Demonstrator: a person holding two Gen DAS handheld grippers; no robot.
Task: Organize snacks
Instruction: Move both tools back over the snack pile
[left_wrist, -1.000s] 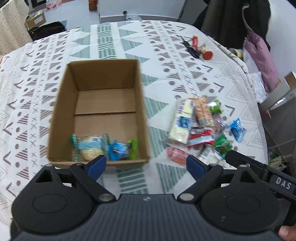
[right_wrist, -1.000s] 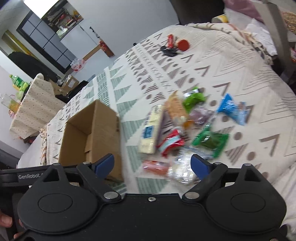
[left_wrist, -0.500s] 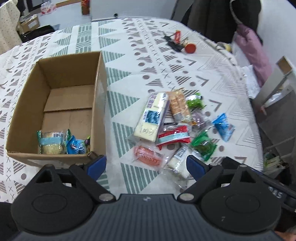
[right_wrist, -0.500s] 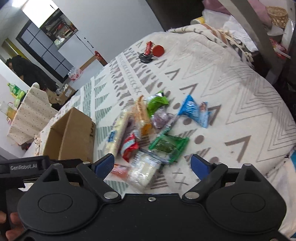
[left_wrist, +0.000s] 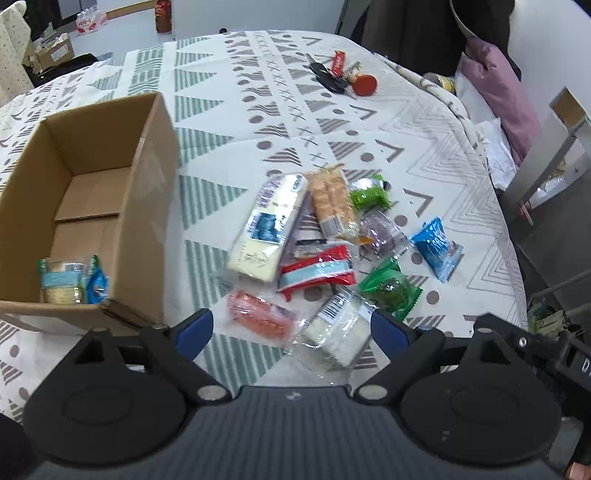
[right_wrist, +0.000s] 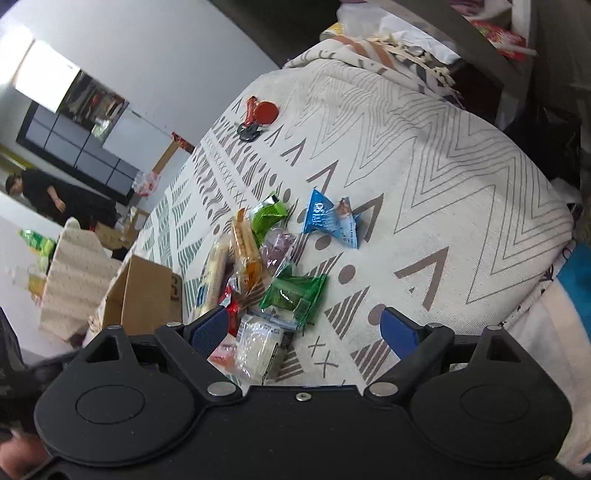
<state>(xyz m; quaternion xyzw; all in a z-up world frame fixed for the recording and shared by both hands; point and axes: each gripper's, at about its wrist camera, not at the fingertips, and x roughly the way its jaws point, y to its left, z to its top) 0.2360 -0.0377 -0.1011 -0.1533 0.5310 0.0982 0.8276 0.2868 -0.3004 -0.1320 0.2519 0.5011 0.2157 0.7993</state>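
A cardboard box (left_wrist: 146, 206) stands open on the left of the patterned tablecloth, with a pale wafer pack (left_wrist: 62, 282) and a small blue packet (left_wrist: 98, 284) inside its near end. Beside it lies a pile of snacks: a long cream pack (left_wrist: 267, 229), an orange cracker pack (left_wrist: 332, 206), a red pack (left_wrist: 317, 271), a pink sausage pack (left_wrist: 260, 314), a clear white pack (left_wrist: 340, 328), a dark green packet (left_wrist: 391, 291) and a blue packet (left_wrist: 437, 249). My left gripper (left_wrist: 291, 330) is open just above the near snacks. My right gripper (right_wrist: 304, 330) is open, over the white pack (right_wrist: 258, 345) and green packet (right_wrist: 293, 293).
Keys and a red round tag (left_wrist: 364, 83) lie at the far side of the table. A chair with a pink cushion (left_wrist: 498, 88) stands to the right. The table edge (right_wrist: 535, 280) drops off on the right. A person (right_wrist: 40, 192) stands far off in the room.
Both grippers have swung right, away from the box and toward the snack pile, and come lower. The box has slid to the left of the left wrist view. Both stayed open.
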